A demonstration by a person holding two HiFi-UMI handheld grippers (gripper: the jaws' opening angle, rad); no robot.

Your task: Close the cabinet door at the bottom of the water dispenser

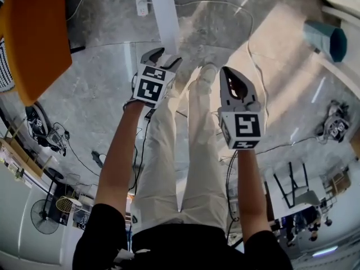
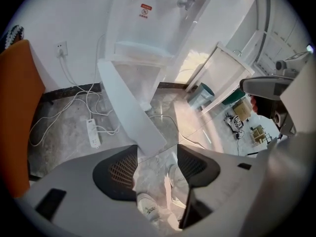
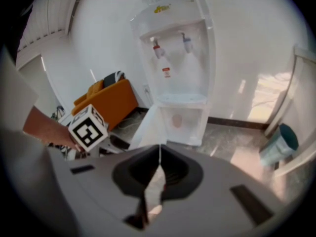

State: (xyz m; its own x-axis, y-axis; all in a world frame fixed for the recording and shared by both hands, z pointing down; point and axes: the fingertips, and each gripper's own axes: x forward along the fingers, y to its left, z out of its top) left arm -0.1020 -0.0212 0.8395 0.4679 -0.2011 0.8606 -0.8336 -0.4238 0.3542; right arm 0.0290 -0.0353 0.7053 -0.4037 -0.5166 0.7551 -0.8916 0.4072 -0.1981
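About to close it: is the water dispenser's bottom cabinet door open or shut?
Open. The cabinet door stands swung out from the water dispenser, and the compartment behind it shows.

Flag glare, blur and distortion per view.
Head view: a sun patch washes out the floor, fisheye bends the edges. Left gripper view: water dispenser overexposed, cabinet door crisp. Right gripper view: dark round vignette, fingers soft.
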